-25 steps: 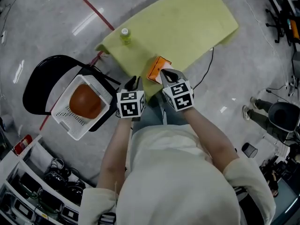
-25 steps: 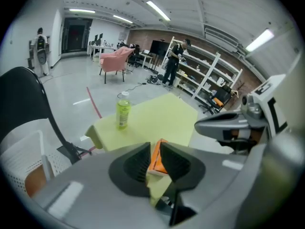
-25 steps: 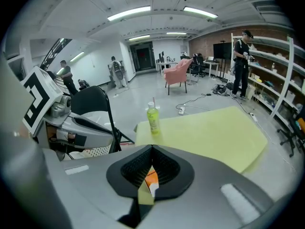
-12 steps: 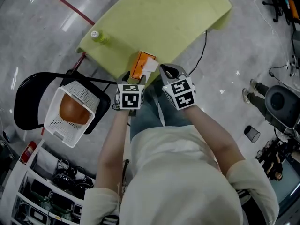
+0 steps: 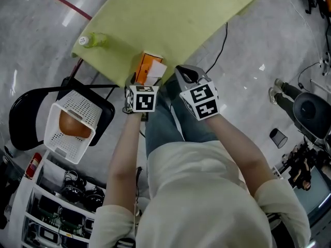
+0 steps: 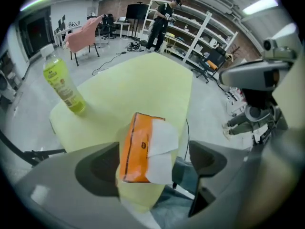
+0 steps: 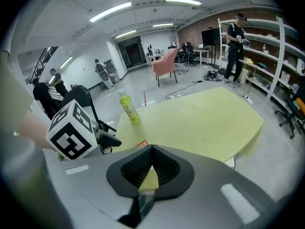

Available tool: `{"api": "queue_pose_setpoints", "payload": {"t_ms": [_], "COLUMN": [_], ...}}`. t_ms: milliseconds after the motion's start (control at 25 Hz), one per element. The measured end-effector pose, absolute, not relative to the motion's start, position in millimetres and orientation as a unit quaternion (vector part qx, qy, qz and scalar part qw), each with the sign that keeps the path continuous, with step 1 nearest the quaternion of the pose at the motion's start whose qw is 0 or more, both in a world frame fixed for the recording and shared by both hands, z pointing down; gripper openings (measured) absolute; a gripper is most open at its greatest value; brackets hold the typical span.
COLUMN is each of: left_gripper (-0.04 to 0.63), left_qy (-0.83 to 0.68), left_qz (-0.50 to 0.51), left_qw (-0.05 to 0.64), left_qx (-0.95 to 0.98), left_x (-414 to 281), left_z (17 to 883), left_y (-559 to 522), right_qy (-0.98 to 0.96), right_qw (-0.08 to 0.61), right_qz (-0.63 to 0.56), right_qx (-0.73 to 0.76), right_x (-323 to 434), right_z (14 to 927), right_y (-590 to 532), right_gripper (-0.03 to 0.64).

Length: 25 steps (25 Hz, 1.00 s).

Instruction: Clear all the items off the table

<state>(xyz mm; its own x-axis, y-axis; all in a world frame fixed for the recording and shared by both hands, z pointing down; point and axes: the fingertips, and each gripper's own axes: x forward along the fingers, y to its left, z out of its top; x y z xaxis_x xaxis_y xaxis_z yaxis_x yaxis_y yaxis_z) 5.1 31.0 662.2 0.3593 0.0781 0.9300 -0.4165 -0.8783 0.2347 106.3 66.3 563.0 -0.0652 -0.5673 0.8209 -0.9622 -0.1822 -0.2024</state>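
Orange film wrapping with a white sheet folded out of its top marks the soft tissue pack [image 5: 147, 68], which lies at the near edge of the pale yellow-green table [image 5: 176, 19]. A second ago the left gripper [image 5: 139, 84] hung nearer the white perforated plastic basket [image 5: 54, 143], off the table's edge. Now it is down over the pack. Its jaws have just been opening from nearly together to wide apart. In the left gripper view the pack [image 6: 140, 149] sits between the two dark pads, which stand on either side of it without pressing on it.

The right gripper [image 5: 183, 72] has drifted in alongside, and its ribbed pads meet with nothing between them.

The basket rests on the black chair [image 5: 20, 112] to the left and holds a round orange-brown ball [image 5: 72, 124], so one item looks already cleared. The clear bottle of yellow-green drink [image 5: 93, 40] stands upright at the table's far left corner, well apart from both grippers.

The reach for the pack looks close to done, and what remains is to close on its long sides and carry it to the basket. The bottle would be left for after. The film is slick and the pack soft, so a shallow bite could slip.
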Motion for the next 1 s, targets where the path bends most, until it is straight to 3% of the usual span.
{"api": "queue_pose_setpoints", "payload": {"t_ms": [360,1000], "left_gripper": [0.555,0.569], "left_qy": [-0.105,-0.161], "left_qz": [0.593,0.631], "left_qw": [0.188,0.145], "left_qx": [0.776,0.745], "left_x": [16.7,13.2], "left_z": [718.6,768.4], "left_y": [41.0,33.5], "right_qy": [-0.595,-0.601], "right_qw": [0.221,0.214], "right_qz": [0.434,0.45], "right_qx": [0.64,0.625], "right_x": [126.9,139.4], "right_z": [582.3,602.3], "right_y": [79.6,107.7], "right_gripper": [0.0,0.0]}}
